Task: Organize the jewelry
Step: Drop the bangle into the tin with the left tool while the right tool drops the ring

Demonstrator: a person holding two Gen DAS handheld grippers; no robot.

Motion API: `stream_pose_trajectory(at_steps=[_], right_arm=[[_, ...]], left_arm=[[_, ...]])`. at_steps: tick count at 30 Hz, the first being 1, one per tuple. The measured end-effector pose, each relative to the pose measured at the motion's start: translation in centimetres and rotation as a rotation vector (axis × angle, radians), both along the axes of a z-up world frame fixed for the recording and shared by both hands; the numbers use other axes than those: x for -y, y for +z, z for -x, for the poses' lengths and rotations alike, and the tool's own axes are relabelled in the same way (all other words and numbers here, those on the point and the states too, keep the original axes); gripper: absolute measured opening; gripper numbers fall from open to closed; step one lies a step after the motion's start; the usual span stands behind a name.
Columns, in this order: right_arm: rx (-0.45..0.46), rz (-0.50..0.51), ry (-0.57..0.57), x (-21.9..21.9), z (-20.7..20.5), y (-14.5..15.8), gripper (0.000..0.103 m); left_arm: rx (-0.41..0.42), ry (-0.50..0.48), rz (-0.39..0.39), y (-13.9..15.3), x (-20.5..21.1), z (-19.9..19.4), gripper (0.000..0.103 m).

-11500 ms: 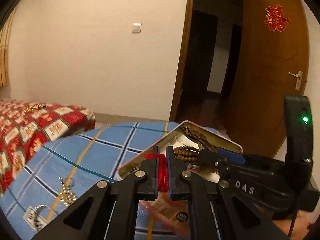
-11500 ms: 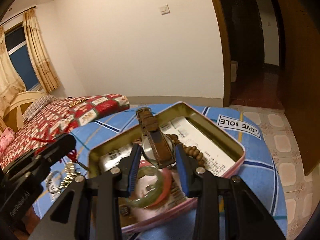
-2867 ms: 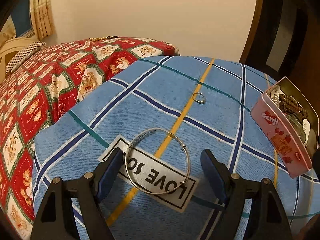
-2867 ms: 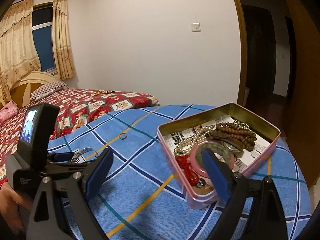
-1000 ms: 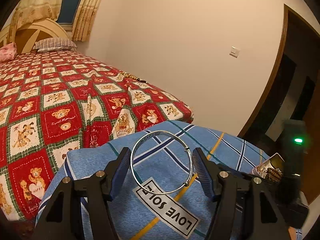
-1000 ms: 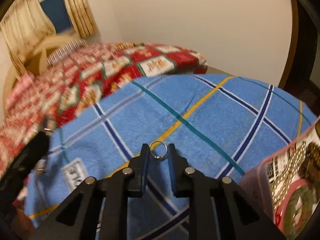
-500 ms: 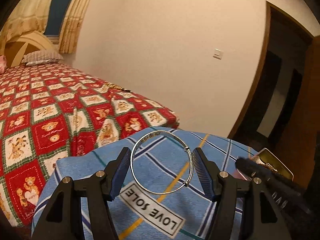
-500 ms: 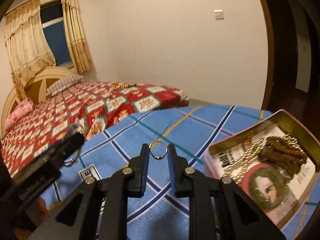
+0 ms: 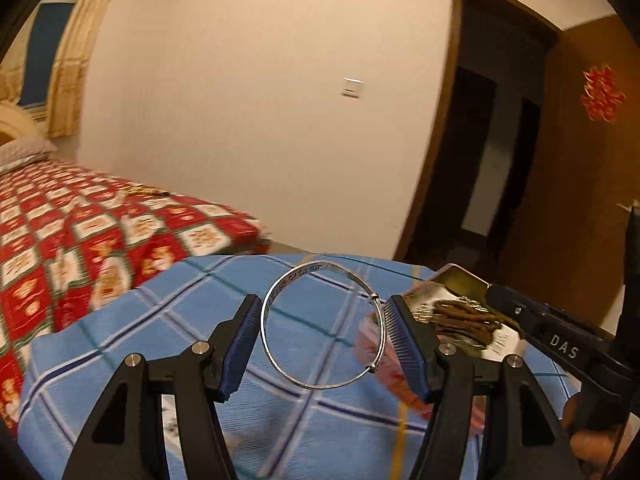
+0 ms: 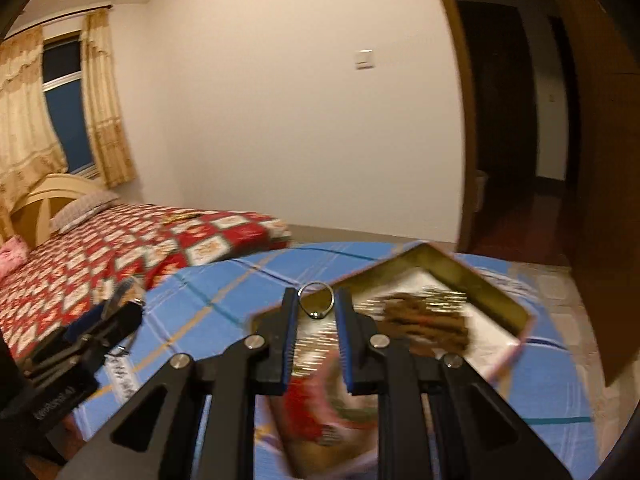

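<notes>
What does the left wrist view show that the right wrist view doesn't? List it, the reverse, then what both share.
Left wrist only: the left gripper clamping a silver bangle, and a red door ornament.
Right wrist only: the right gripper pinching a small ring, and a curtained window.
Both: the jewelry tin, blue plaid cloth, red bedspread.

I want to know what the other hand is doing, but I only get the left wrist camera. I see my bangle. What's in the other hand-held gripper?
Observer: The right hand-held gripper is shut on a small ring.
Operator: Is it plain like my silver bangle?
Observer: No, the ring has a little setting on it, hanging at the bottom of the loop.
Operator: Where is the ring now?
Observer: In the right wrist view it is up off the cloth and lines up with the near edge of the open tin.
</notes>
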State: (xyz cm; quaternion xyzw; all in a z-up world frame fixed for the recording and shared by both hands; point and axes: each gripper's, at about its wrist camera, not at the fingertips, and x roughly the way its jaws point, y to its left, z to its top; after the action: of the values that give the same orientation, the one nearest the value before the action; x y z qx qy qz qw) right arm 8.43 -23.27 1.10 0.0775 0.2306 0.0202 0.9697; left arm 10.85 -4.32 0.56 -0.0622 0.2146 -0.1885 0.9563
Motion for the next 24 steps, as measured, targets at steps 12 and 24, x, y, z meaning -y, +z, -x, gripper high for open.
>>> stream_pose_trajectory(at_steps=[12,24], right_arm=[[-0.057,-0.003,-0.097,6.5,0.8,-1.4,0.022],[-0.134,0.045,-0.068,6.4,0.5,-2.6,0.022]], left_arm=[[-0.076,-0.164,-0.137,-1.2,8.4,-1.1,0.064],[-0.126,-0.244,-0.212,-2.3,10.5,-1.5,0.064]])
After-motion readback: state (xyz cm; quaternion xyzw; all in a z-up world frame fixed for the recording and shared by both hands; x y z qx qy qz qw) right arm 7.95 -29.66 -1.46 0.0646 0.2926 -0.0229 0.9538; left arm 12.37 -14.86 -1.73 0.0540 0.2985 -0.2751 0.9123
